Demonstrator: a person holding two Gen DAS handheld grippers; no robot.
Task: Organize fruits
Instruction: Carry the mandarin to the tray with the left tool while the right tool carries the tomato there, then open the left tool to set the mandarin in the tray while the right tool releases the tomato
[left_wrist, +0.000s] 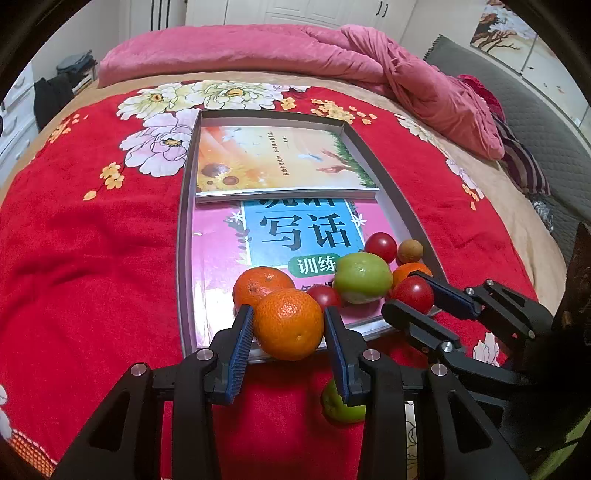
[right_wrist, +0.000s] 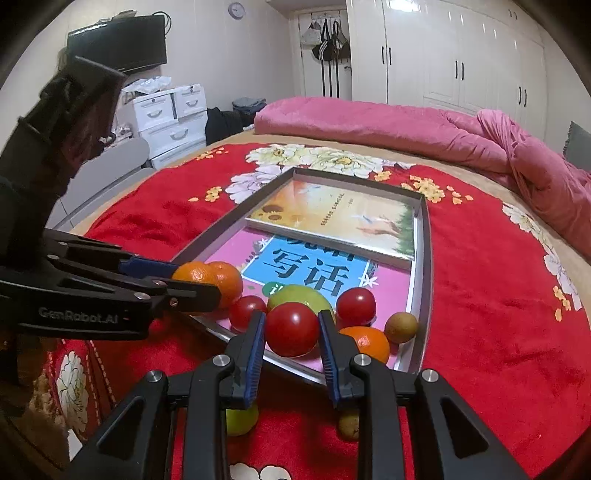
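The left gripper is clamped on an orange, held over the near rim of the tray on the bed. The right gripper is clamped on a tomato at the tray's near edge. The orange probably handles as firm and light, with a pebbled skin that aids grip. The tomato is likely smooth, slippery and easily bruised; grip both across the widest part.

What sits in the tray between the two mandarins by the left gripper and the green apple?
A red tomato, seen in the left wrist view, lies between the mandarins and the green apple.
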